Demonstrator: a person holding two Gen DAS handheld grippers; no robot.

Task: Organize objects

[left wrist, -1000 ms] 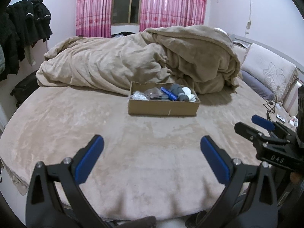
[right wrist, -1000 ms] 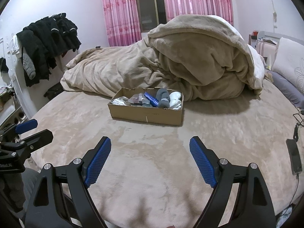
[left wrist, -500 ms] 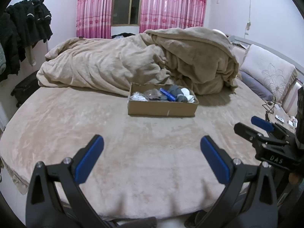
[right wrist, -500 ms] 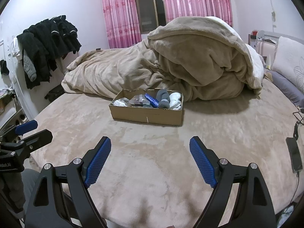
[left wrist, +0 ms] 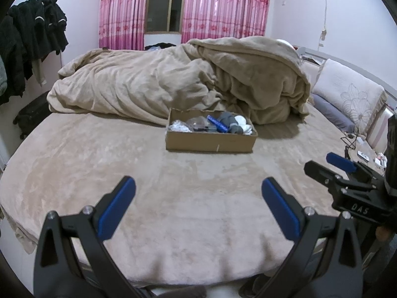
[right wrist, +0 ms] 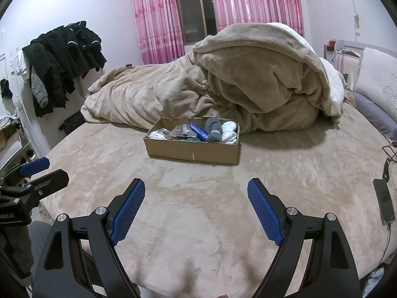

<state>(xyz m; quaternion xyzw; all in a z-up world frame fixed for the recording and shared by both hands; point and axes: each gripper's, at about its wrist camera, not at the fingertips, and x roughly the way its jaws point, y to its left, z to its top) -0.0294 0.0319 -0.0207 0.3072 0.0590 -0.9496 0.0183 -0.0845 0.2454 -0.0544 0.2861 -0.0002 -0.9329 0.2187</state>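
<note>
A shallow cardboard box sits mid-bed; it also shows in the right wrist view. It holds a blue flat piece, a grey sock, a white sock and clear bags. My left gripper is open and empty near the bed's front edge, well short of the box. My right gripper is open and empty, also short of the box. Each gripper shows at the edge of the other's view.
A beige blanket covers the round bed. A piled beige duvet lies behind the box. A phone on a cable lies at the right edge. Pillows at right, dark clothes hang at left.
Both grippers have drawn back a little from the box, which looks slightly smaller and lower. Both stay open and empty.
</note>
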